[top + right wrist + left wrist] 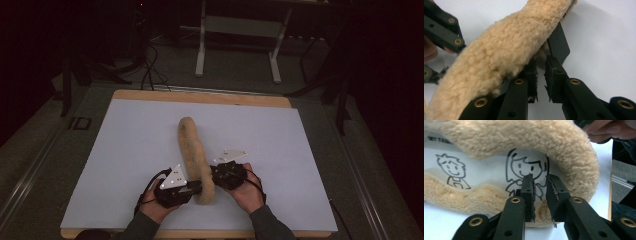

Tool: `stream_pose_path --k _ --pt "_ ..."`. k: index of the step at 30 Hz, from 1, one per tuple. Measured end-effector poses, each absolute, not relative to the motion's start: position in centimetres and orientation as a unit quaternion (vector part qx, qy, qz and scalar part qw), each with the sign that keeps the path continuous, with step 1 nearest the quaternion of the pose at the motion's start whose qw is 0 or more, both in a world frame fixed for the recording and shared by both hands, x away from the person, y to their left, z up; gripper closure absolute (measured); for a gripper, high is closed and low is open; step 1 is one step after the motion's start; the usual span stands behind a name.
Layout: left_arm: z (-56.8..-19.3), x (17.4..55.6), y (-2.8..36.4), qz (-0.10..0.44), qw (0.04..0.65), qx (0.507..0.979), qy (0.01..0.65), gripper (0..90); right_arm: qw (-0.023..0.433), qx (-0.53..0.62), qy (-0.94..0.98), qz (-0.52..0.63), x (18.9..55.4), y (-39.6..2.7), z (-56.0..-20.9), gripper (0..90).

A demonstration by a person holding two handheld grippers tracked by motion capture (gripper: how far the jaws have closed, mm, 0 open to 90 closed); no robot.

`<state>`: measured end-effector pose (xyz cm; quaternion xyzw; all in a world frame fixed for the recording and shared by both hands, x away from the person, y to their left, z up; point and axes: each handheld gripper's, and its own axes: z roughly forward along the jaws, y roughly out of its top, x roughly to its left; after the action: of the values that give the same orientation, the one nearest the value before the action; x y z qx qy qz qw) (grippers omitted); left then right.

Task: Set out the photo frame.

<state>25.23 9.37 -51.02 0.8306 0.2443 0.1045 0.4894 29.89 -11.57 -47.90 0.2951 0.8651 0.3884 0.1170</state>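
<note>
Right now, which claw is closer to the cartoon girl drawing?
Left. The left claw points straight at the cartoon girl inside the fleece; the right claw sits by its fuzzy outside.

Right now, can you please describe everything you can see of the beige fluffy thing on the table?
The fluffy thing is a long, narrow piece of tan, fleece-like pile, lying on the white table cover, running away from the person. Its inner side is smooth and white, printed with black cartoon figures. The near end sits between the left gripper and the right gripper. In both gripper views the jaws stand slightly apart beside its edge, not clamping it.
</note>
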Motion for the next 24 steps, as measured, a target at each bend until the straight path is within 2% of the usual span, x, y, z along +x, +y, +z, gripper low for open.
stream_pose_path --k 11,16,24 --pt "-51.0 25.5 9.8 0.108 0.483 0.830 0.257 71.6 0.125 0.317 0.862 0.375 29.7 -12.9 -46.5 60.2" --pt "-51.1 25.9 10.0 0.107 0.470 0.834 0.269 69.5 0.143 0.331 0.854 0.374 29.7 -13.9 -45.6 52.6" --pt "-51.0 26.1 10.6 0.108 0.463 0.834 0.280 68.8 0.122 0.343 0.843 0.396 29.0 -14.6 -43.9 42.2"
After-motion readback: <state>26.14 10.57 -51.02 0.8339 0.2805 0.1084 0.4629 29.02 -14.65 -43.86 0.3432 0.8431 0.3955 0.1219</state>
